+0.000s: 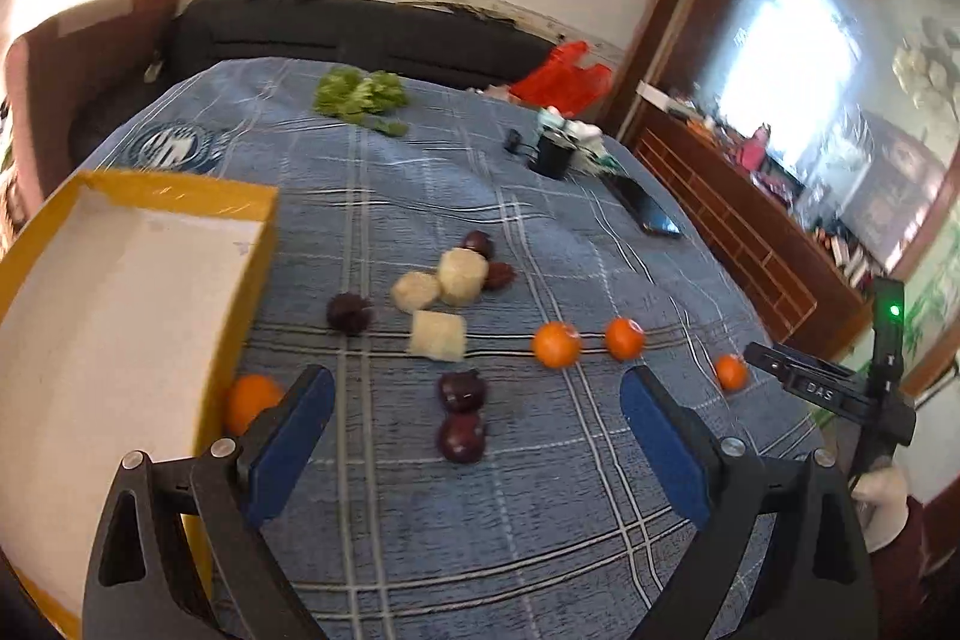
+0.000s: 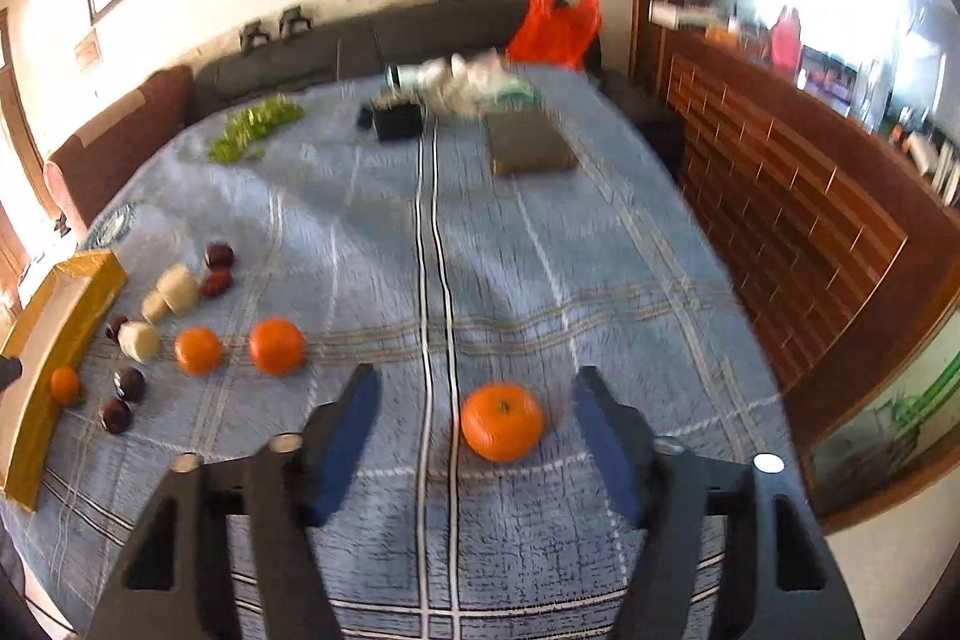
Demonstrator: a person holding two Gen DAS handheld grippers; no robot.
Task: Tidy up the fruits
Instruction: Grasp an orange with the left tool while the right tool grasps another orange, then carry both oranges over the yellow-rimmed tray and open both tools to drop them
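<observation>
Both grippers (image 1: 474, 388) (image 2: 474, 394) wide open above tablecloth (image 2: 510, 280)

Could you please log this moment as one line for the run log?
left claw: open, over dark fruits | right claw: open, around orange, not gripping | yellow tray: no fruit inside

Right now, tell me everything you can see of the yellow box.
The yellow box is a shallow, open-topped tray, seemingly cardboard, with mustard-yellow walls and a plain white inside. Nothing shows in the part of the interior in view. It lies flat on the blue plaid cloth at the left edge of the spread. One orange sits against its near outer wall. The left gripper hangs open beside it, not touching it.
</observation>
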